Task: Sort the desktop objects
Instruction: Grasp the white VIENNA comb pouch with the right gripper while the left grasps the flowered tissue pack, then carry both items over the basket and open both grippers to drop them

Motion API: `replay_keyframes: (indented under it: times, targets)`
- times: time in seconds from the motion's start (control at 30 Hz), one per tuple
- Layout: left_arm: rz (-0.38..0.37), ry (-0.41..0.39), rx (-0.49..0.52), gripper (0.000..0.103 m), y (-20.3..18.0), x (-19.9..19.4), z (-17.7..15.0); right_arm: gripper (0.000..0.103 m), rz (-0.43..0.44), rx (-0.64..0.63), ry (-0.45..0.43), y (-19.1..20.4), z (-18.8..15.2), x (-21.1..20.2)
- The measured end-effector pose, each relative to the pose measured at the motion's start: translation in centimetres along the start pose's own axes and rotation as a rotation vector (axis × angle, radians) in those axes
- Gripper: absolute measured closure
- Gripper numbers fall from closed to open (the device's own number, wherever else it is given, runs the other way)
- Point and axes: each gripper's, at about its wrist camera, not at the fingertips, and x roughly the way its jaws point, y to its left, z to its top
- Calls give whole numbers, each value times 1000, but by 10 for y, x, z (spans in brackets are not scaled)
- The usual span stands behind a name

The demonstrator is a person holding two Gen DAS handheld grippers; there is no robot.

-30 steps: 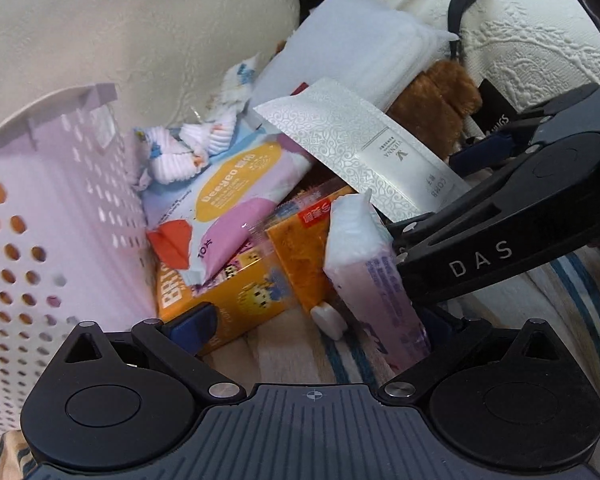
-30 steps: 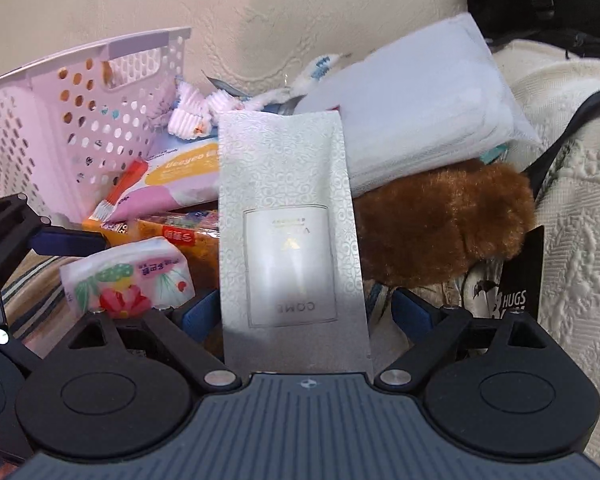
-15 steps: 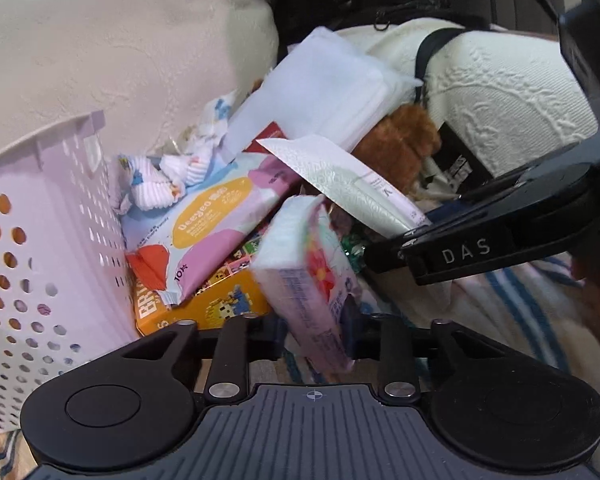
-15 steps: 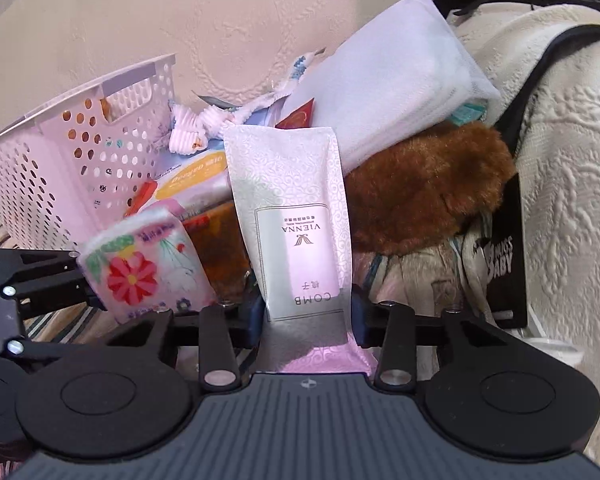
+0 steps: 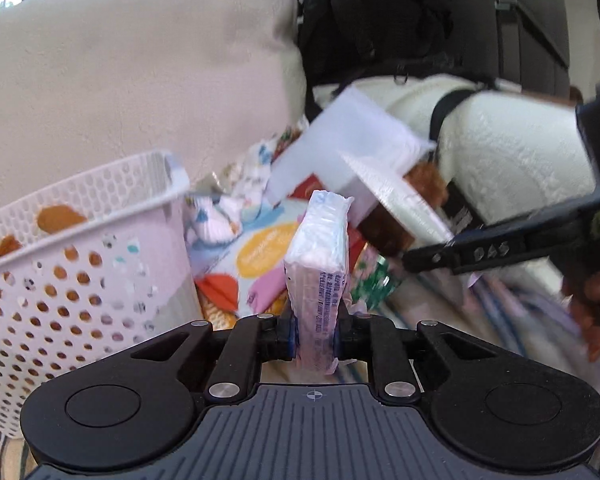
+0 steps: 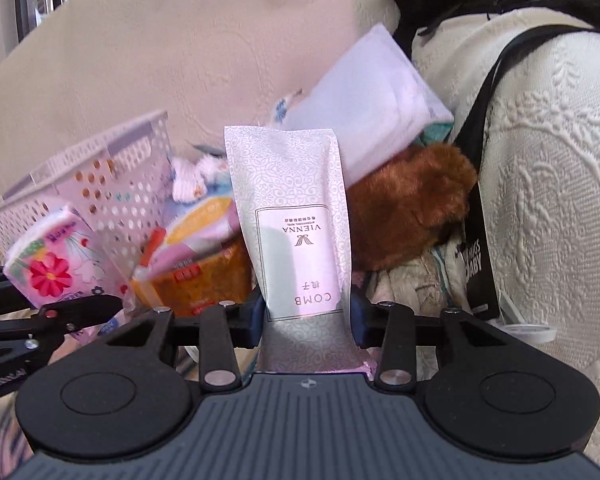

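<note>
Cream quilted cushions [image 5: 132, 92] back a cluttered heap on striped bedding. From the left wrist view, the left gripper [image 5: 316, 330] is clamped on a small tissue pack [image 5: 320, 276], which stands on edge between the blue pads, its sealed top pointing away from the camera. A white perforated basket [image 5: 72, 264] sits to the left of it, close by, with orange-brown pieces showing inside. Behind the pack lie a wet-wipes packet [image 5: 260, 256] with a yellow oval label, a bunched printed cloth [image 5: 220, 220] and a white padded bag [image 5: 352, 148]. The right gripper [image 5: 420, 258] reaches in from the right, and fingers of a hand [image 5: 592, 304] show at that edge.

From the right wrist view, the right gripper [image 6: 308, 316] pinches a silver comb sachet [image 6: 296, 232] by its lower part, the sachet upright and printed "VIENNA" and "COMB" upside down. Its jaws have just been closing on it. A brown plush toy [image 6: 412, 216] lies just right of the sachet, under the white padded bag [image 6: 372, 108]. At left, the flowered tissue pack [image 6: 56, 260] is held up in front of the basket [image 6: 116, 184], beside an orange snack packet [image 6: 204, 280].
</note>
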Motion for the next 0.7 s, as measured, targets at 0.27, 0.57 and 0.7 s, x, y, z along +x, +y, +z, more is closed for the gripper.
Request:
replay_keyframes:
  times: [0.27,0.57,0.7]
  targets:
    - [61,-75,15,90,4,-23,37,57,-50,-49,-53,20,32,-27]
    - [185,-180,23,90,47,-73,77,57,-31,-143,-156,86,81,-53]
    - [275,-191,2,90,84,-88,84,57,11,-165,-179,123,97,-46]
